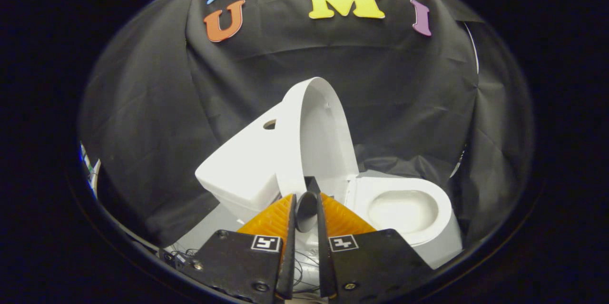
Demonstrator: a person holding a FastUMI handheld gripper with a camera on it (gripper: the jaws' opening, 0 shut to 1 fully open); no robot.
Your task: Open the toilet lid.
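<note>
My gripper [305, 199] grips the toilet lid [316, 137] edge, both fingers pressed on it, centre frame. Lid stands raised upright, tank [238, 166] left, open bowl [404, 209] lower right.

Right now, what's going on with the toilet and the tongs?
A person's handheld tongs sit nearly closed just in front of the white plastic toilet lid. The lid is raised and stands upright against the white tank. The white seat and bowl lie uncovered beside it. Whether the fingers pinch the lid's edge is unclear.
</note>
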